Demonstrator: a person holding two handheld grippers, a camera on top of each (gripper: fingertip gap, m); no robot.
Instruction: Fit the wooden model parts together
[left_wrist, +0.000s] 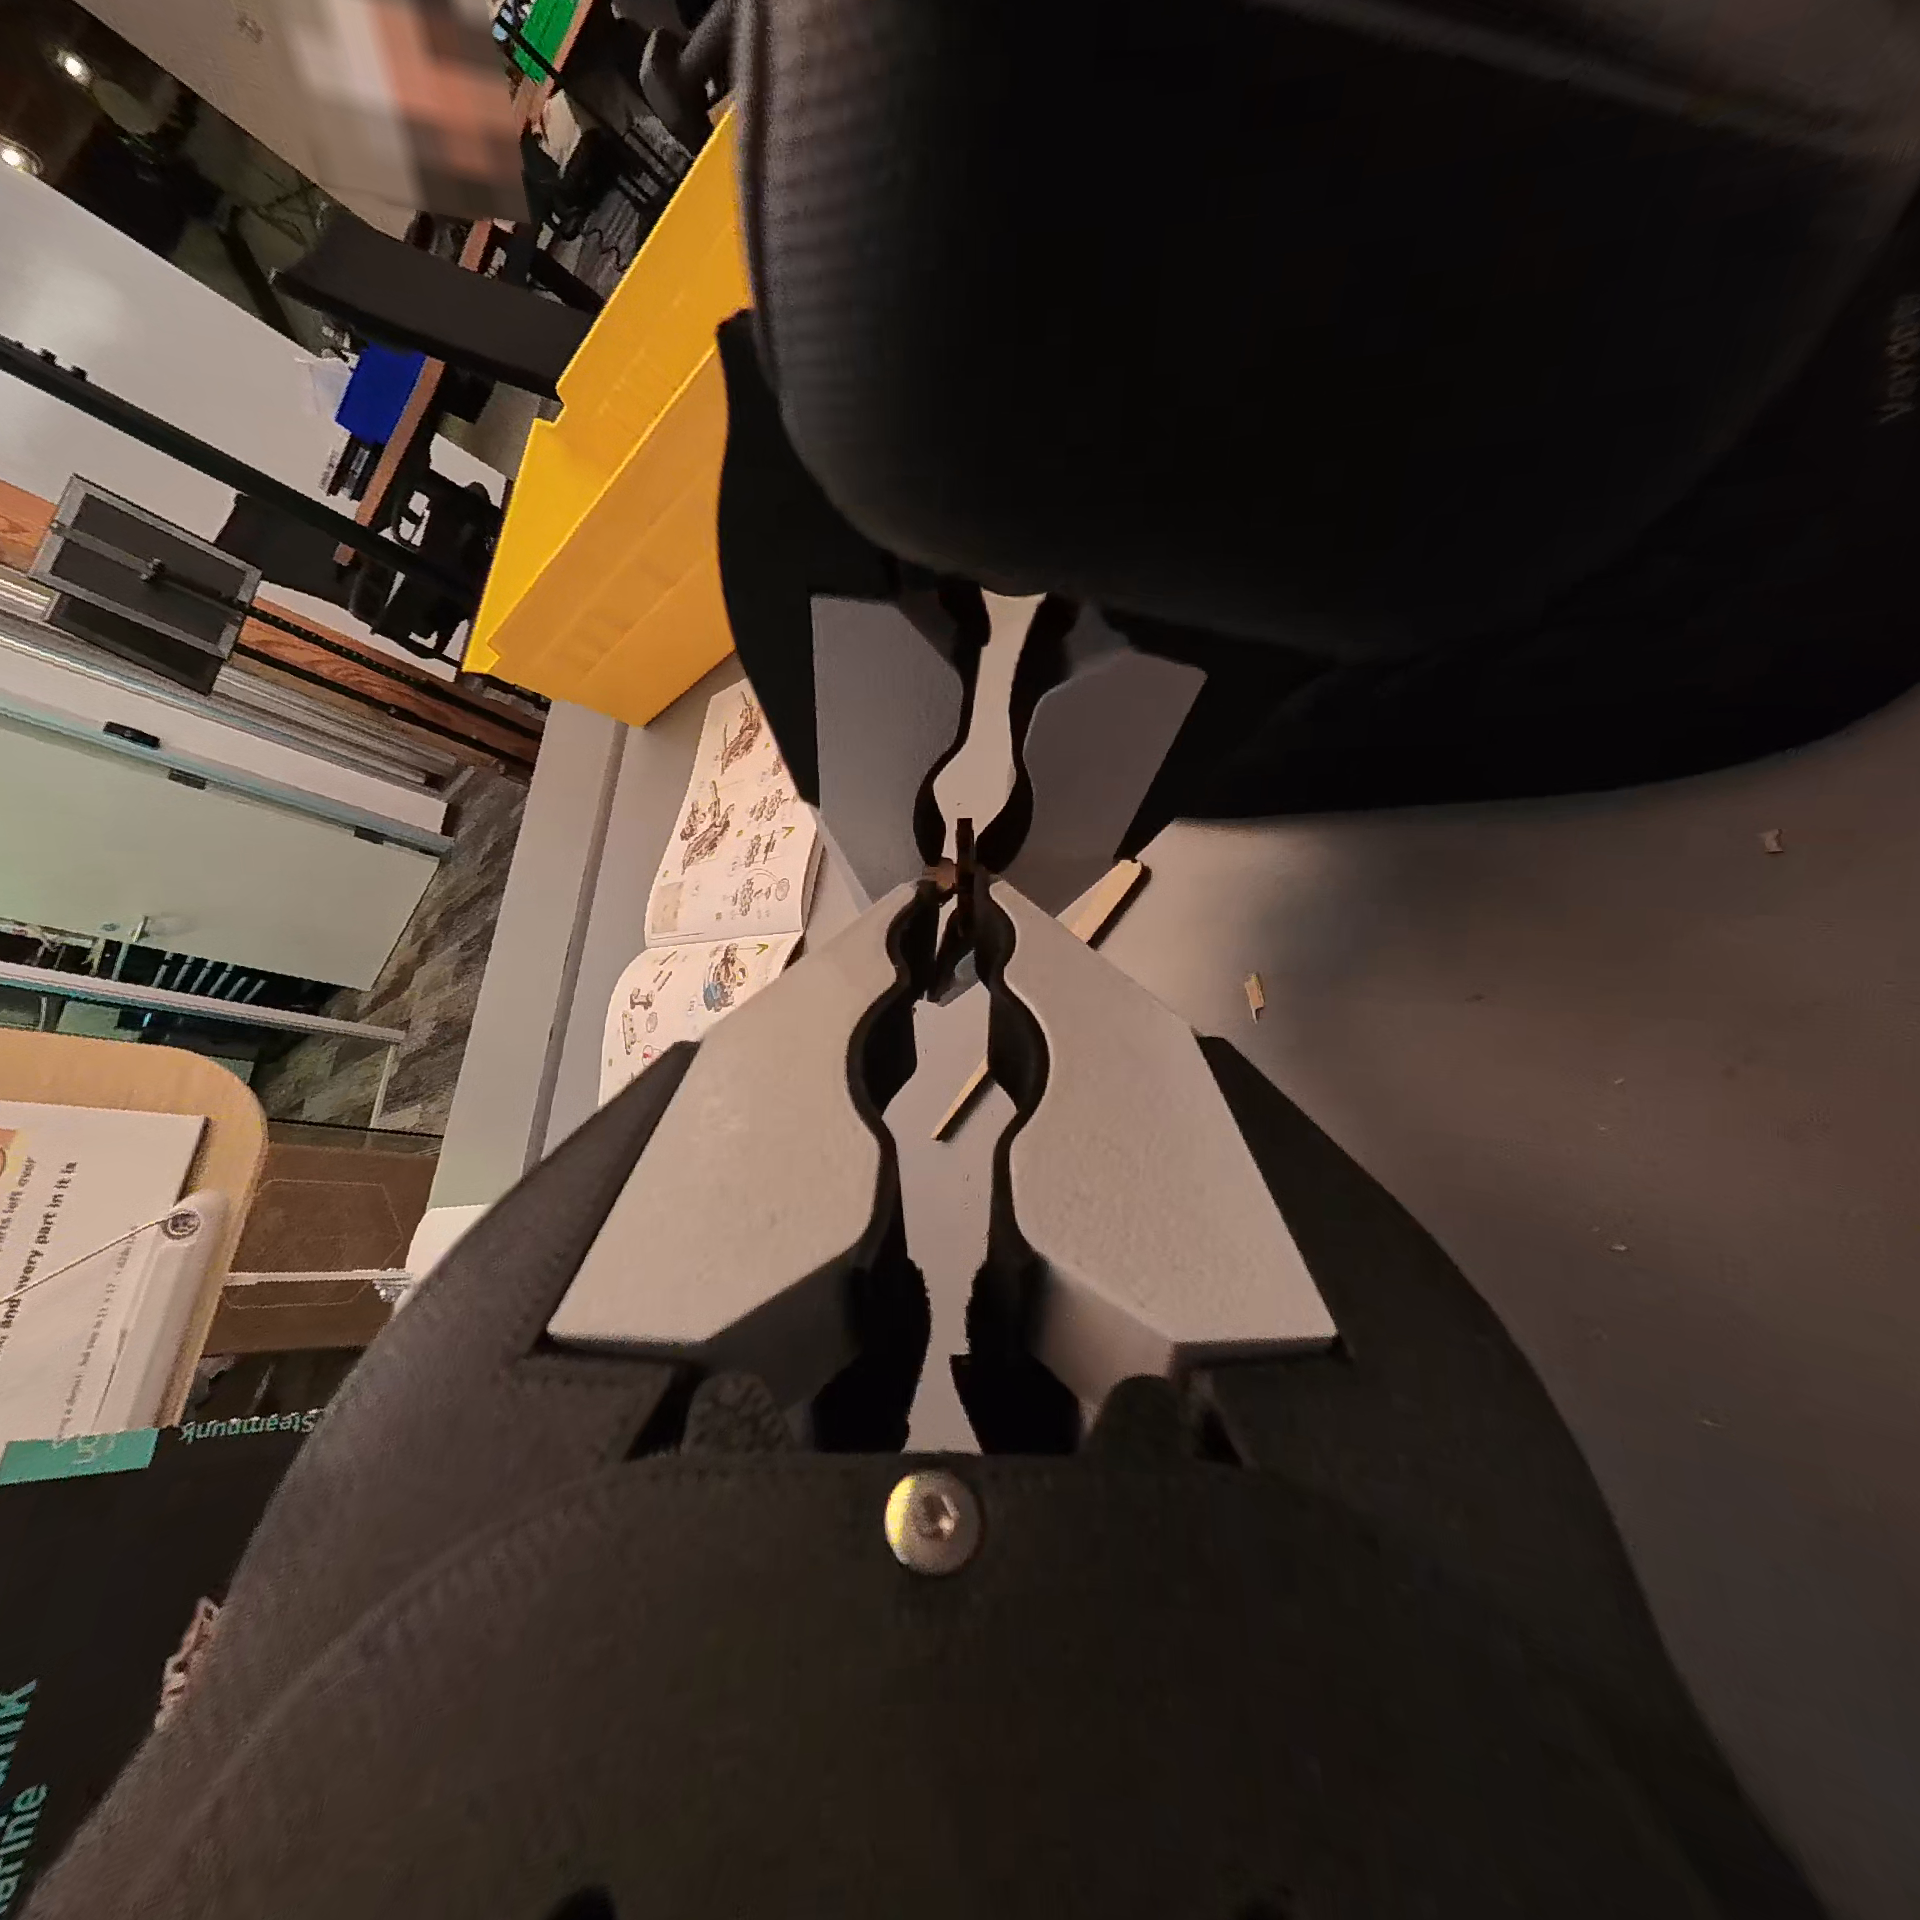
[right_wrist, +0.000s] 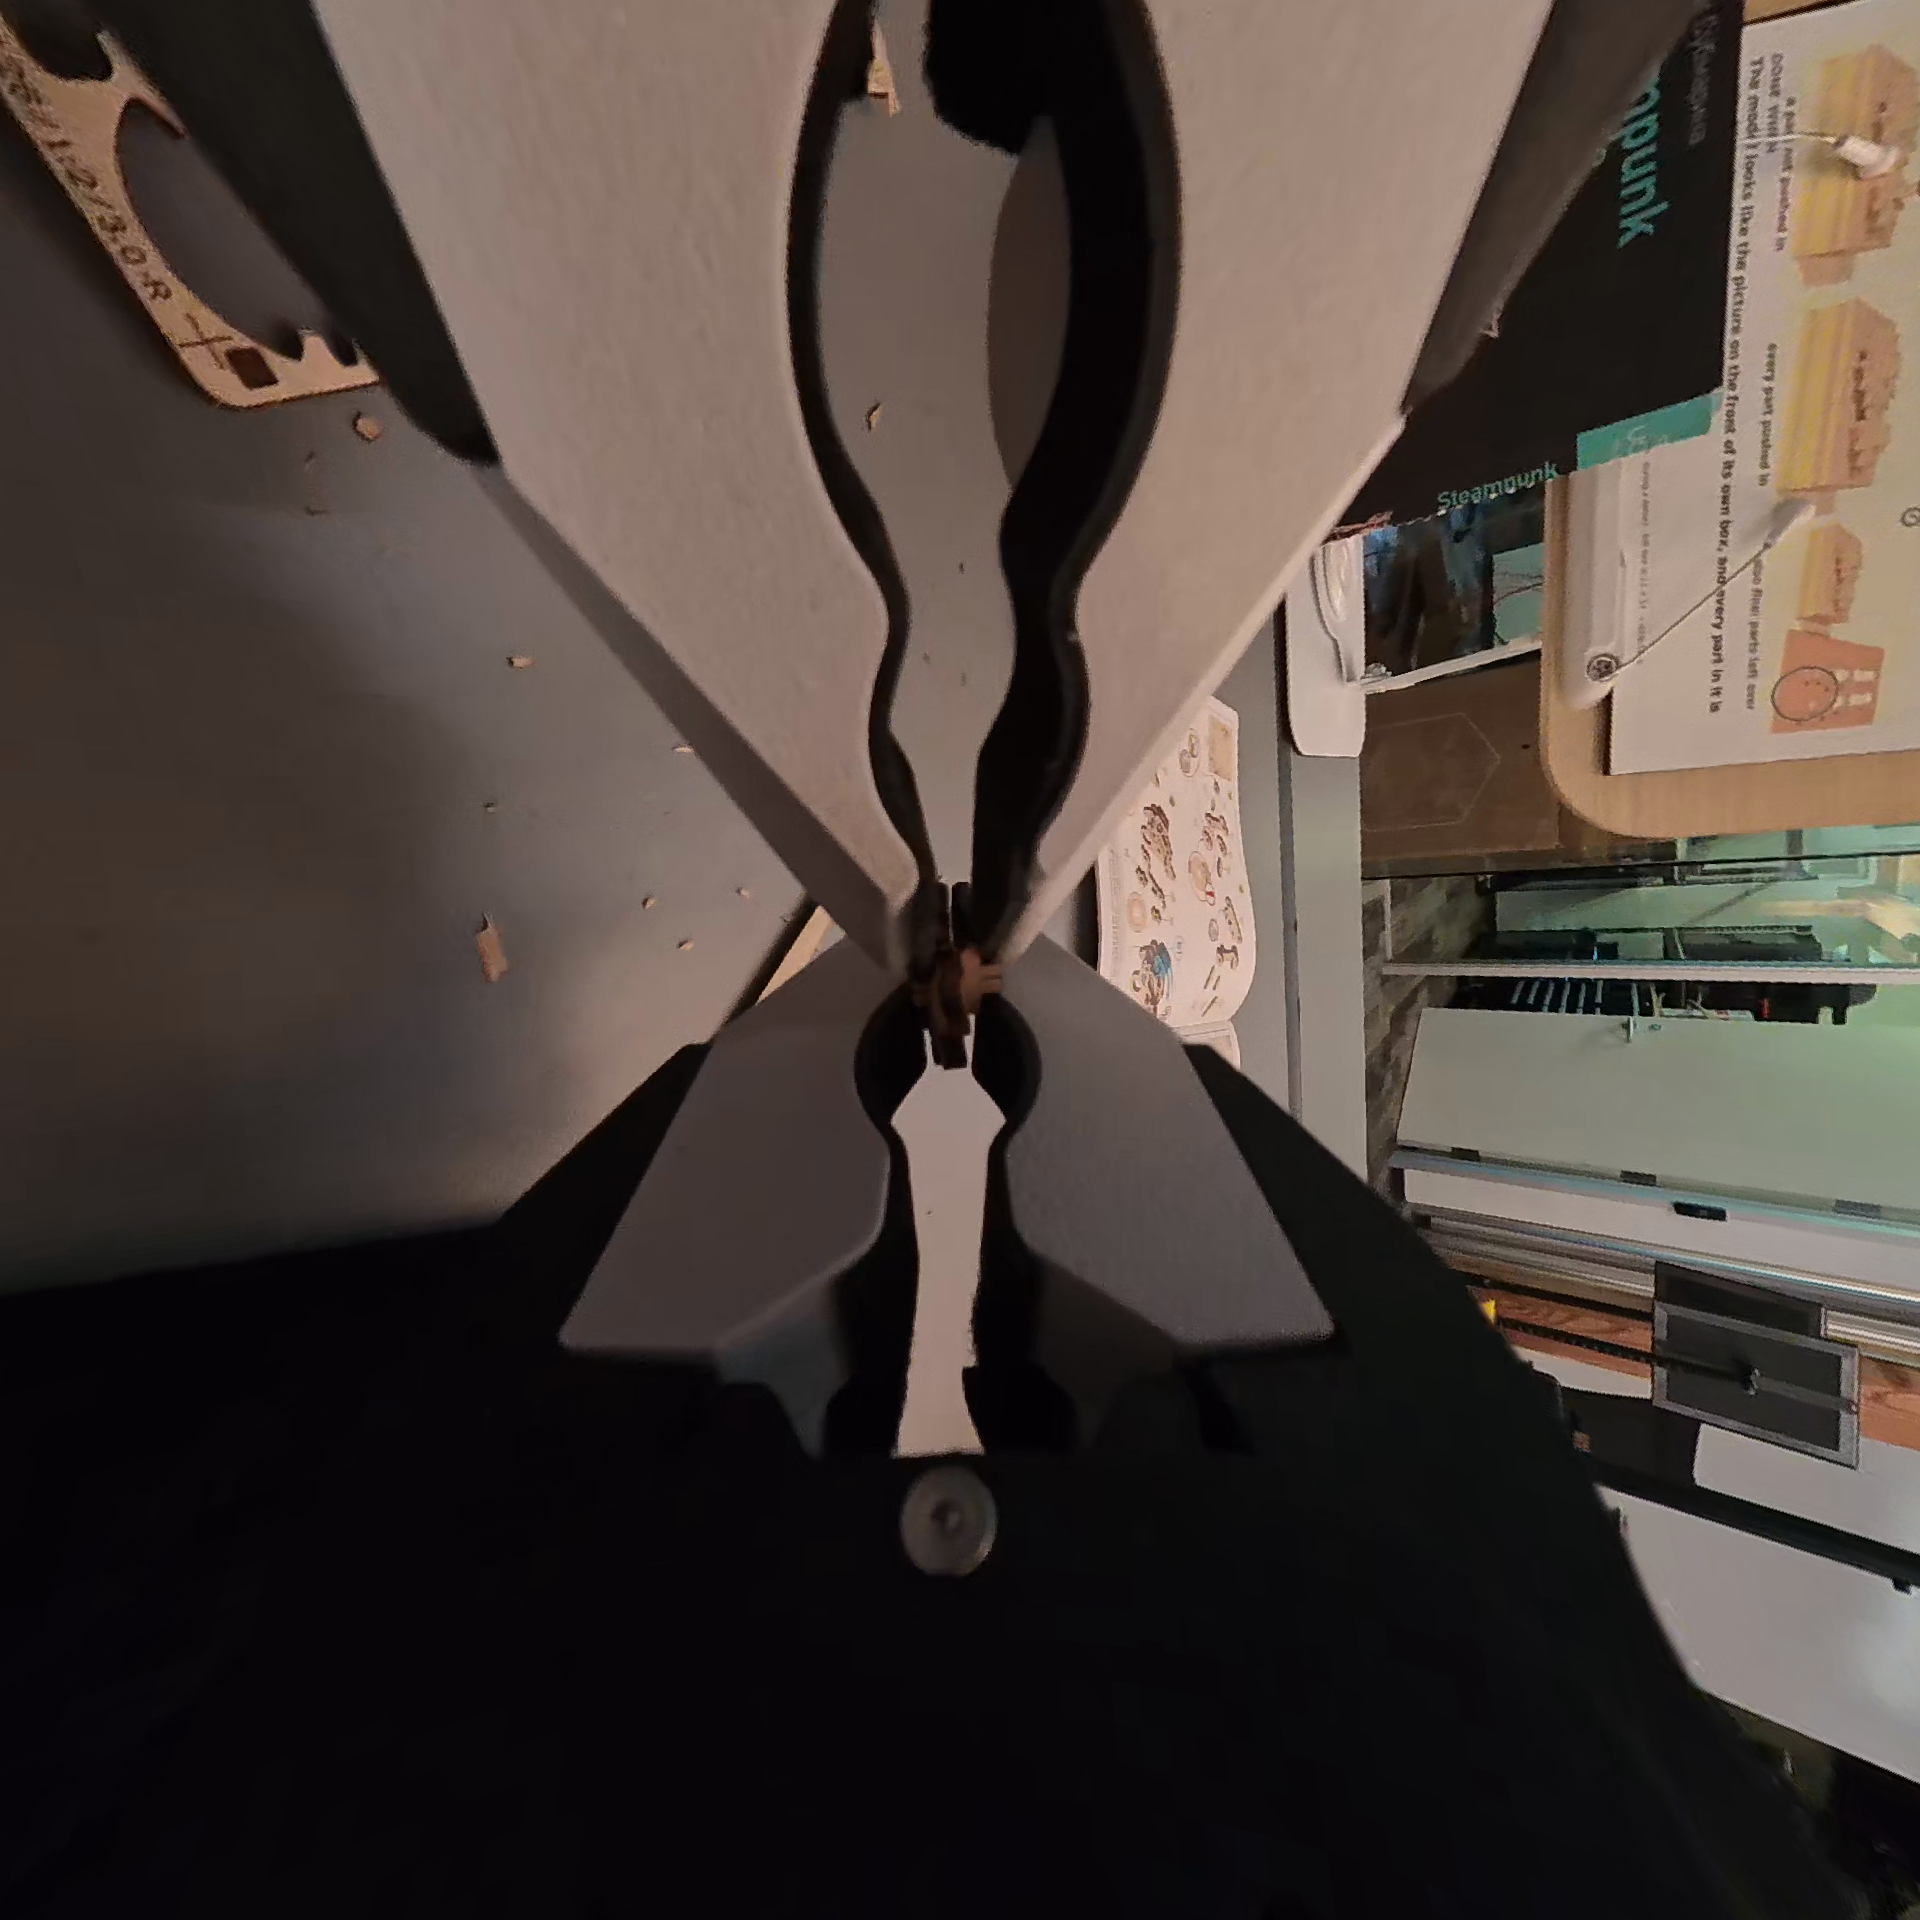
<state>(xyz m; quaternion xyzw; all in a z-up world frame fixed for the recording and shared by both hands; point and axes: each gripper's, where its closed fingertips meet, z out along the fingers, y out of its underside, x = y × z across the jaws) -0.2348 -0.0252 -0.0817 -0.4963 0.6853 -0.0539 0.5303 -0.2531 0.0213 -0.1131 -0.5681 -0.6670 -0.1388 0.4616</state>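
Both grippers meet tip to tip above the grey table (left_wrist: 1507, 1039). My left gripper (left_wrist: 956, 909) is shut on a small dark wooden part (left_wrist: 951, 961) that sits between its tips. My right gripper (right_wrist: 945, 1003) is shut on a small toothed wooden part (right_wrist: 943, 1023). A tan peg-like bit (right_wrist: 979, 977) shows where the two parts touch. In the left wrist view the right gripper (left_wrist: 961, 831) comes down from the top. In the right wrist view the left gripper (right_wrist: 951, 899) comes down from the top. How the parts join is hidden by the fingertips.
An open instruction booklet (left_wrist: 727, 842) lies on the table, also in the right wrist view (right_wrist: 1174, 894). Yellow bins (left_wrist: 623, 468) stand behind it. A flat wooden stick (left_wrist: 1103, 899), a thin sliver (left_wrist: 961, 1107), a cut-out wooden sheet (right_wrist: 208, 322) and scattered wood chips lie around. The grippers' ends are close to 5 centimetres from one another.
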